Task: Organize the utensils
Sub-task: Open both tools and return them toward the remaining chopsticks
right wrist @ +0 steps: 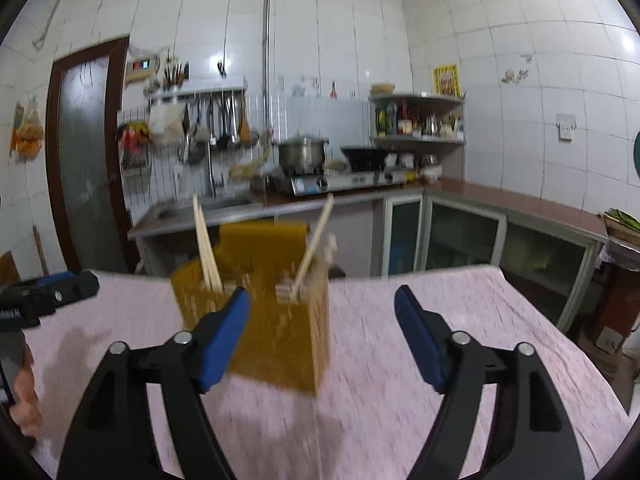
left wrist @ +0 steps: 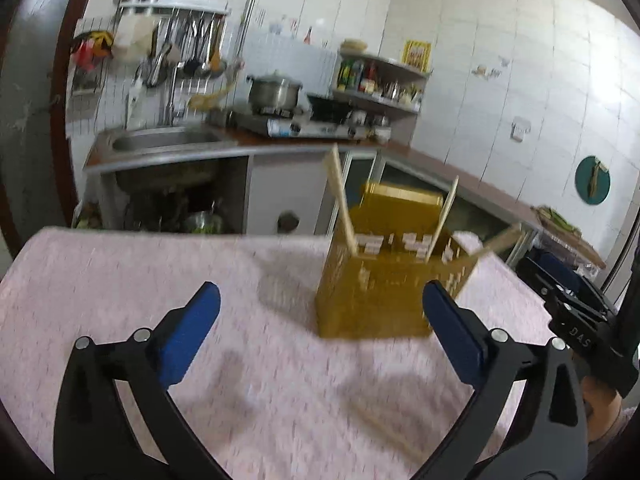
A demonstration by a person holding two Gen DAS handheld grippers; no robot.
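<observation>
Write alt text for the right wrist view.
A yellow utensil holder with wooden chopsticks standing in it sits on a pink tablecloth, just ahead of the open, empty right gripper. A tiled kitchen with a sink and a pot lies behind.

"DAS" — white letters on the right hand-held gripper (left wrist: 576, 300) body.

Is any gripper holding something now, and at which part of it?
Nothing is held. The left gripper and the right gripper both stand open and empty; the chopsticks sit in the yellow holder.
</observation>
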